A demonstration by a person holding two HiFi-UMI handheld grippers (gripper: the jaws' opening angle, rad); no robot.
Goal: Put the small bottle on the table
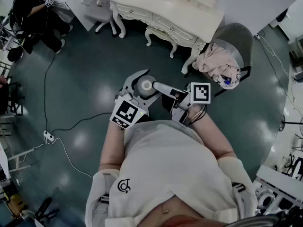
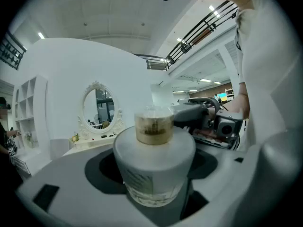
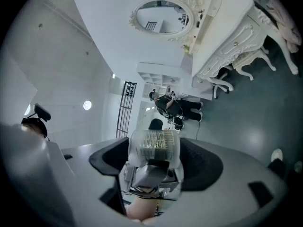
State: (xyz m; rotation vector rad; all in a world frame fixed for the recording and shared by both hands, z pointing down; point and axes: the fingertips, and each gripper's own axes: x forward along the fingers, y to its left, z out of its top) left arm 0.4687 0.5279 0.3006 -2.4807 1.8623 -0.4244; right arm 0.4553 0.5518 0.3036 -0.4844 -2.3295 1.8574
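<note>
The small bottle [image 1: 144, 85] is a frosted white round jar with a clear cap. It stands upright between the jaws of my left gripper [image 1: 142, 90], which is shut on its body, chest-high above the floor. In the left gripper view the bottle [image 2: 154, 162] fills the gap between the pads. My right gripper [image 1: 163, 90] reaches in from the right. Its wide jaws stand either side of the bottle's cap [image 3: 154, 146] and I see no pad pressing on it. The white dressing table [image 1: 165, 8] stands ahead, about a step away.
A grey chair [image 1: 239, 39] draped with pink cloth [image 1: 215, 63] stands right of the table. Another person [image 1: 33, 11] stands at the far left. A power strip [image 1: 49, 136] and its cable lie on the dark floor to my left.
</note>
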